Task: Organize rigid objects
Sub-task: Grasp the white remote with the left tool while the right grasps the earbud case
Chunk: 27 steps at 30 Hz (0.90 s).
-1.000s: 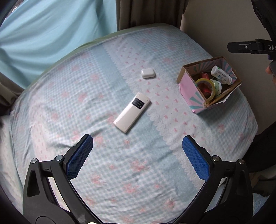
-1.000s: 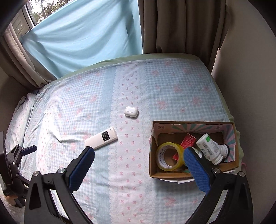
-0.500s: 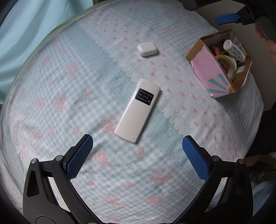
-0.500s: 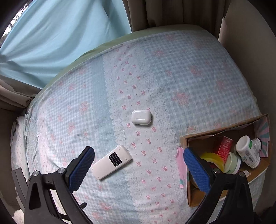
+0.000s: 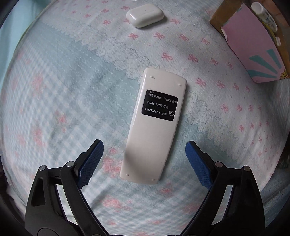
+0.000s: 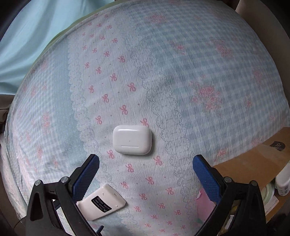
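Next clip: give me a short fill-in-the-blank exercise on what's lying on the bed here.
1. The remote lies with its black ____ facing up.
2. The earbud case is ____ in colour.
3. The white bottle sits inside the cardboard ____.

Missing words: label; white; box

Bedroom at home: bed sheet [image 6: 208, 76], curtain [image 6: 27, 36].

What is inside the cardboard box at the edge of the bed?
In the cardboard box a white bottle and a tape roll can be seen. The right tongs and the box wall cover the rest.
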Each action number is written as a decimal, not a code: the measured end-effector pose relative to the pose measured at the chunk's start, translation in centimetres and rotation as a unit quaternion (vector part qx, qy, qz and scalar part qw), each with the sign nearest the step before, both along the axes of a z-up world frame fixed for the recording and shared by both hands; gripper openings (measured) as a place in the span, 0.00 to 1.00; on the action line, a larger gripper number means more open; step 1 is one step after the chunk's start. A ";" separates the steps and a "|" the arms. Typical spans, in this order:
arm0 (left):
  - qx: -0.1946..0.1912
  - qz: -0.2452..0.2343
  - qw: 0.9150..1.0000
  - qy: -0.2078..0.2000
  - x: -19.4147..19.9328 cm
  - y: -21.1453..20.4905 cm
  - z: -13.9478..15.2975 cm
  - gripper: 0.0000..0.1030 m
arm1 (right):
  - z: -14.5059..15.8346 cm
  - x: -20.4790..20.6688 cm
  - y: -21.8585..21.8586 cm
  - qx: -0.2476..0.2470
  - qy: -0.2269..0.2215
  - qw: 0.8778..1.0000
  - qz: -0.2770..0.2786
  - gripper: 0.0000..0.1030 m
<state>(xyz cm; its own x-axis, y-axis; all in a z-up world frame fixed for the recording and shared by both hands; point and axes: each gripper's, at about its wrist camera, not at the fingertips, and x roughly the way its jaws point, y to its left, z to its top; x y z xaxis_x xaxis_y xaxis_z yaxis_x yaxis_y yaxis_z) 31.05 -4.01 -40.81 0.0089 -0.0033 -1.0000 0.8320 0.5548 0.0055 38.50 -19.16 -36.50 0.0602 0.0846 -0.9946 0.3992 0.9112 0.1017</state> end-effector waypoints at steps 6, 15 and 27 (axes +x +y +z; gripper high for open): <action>0.025 -0.052 0.998 -0.019 -1.2 -1.4 -2.0 0.86 | -2.8 1.1 0.8 0.004 0.006 1.000 -0.002 0.95; 0.018 -0.077 0.997 -0.009 -1.4 -3.4 -2.8 0.71 | -5.9 3.6 1.5 -0.005 0.032 0.999 -0.004 0.84; 0.007 -0.081 0.997 -0.006 -2.5 -4.3 -1.9 0.53 | -5.5 3.8 1.6 -0.030 0.034 0.999 -0.005 0.54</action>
<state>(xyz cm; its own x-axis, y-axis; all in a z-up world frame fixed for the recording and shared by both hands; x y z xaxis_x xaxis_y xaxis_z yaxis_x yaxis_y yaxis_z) 28.53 -8.26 -42.71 0.0218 0.0078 -0.9997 0.9105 0.4128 0.0230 42.34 -17.61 -42.05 -0.0063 0.0242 -0.9997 0.4119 0.9110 0.0194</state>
